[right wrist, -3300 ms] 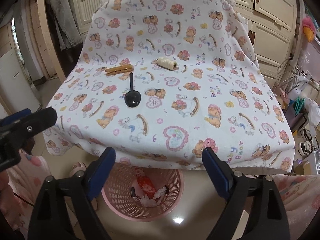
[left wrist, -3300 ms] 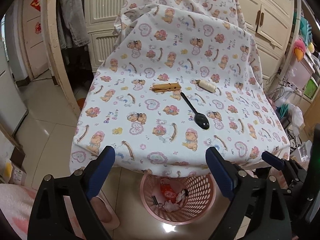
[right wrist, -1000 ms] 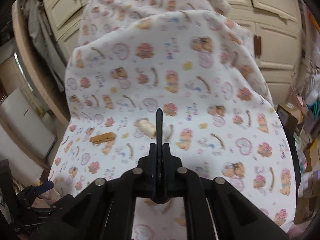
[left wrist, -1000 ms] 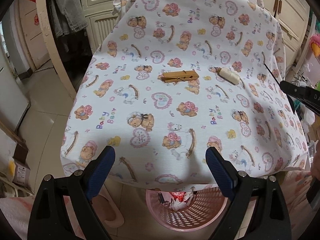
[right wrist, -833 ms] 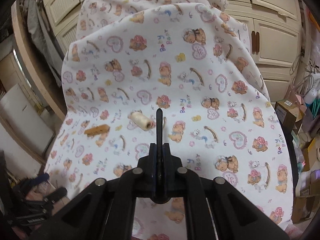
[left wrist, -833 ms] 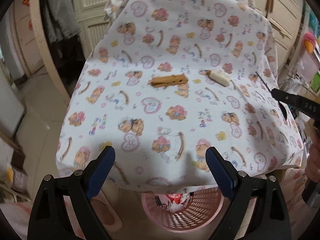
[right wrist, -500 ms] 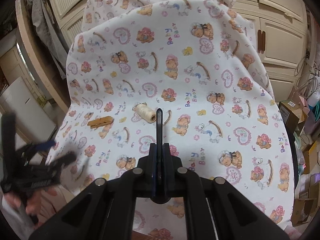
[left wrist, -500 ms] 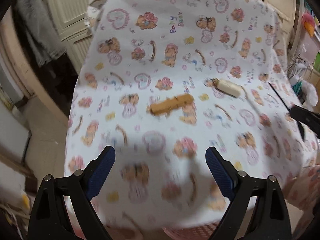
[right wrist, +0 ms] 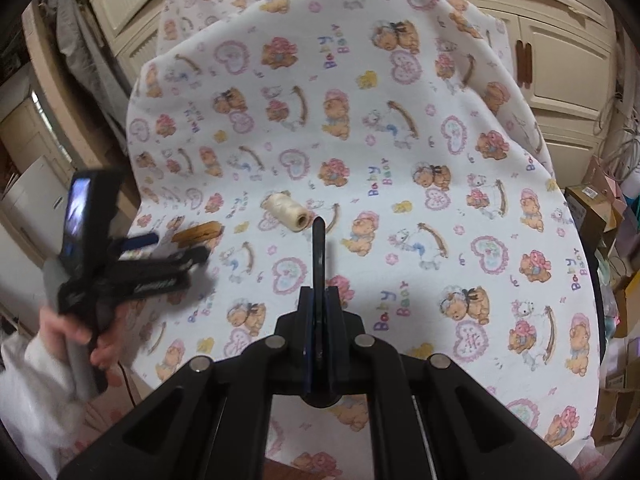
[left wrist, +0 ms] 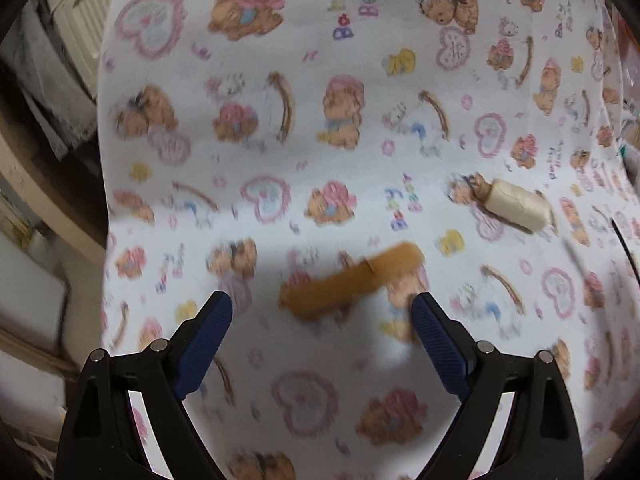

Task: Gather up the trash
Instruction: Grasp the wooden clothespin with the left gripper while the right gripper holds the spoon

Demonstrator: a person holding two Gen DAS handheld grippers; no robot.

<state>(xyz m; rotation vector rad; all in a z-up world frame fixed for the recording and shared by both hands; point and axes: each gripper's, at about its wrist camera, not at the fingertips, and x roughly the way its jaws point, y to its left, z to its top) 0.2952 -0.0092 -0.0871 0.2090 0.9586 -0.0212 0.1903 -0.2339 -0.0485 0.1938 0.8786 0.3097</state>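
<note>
The left hand-held gripper (left wrist: 322, 312) has its jaws wide apart, straddling the wooden clothespin (left wrist: 352, 280) on the counter (right wrist: 500, 184), not yet touching it. The right hand-held gripper (right wrist: 319, 304) is clamped on a black spoon (right wrist: 319, 248), handle pointing up. The clothespin lies skewed between the pads, so closing may pinch the loose teddy-bear cloth or flick it away. A spool of cream thread (right wrist: 285, 212) sits to its right, cream cabinets (right wrist: 560, 60) beyond.
</note>
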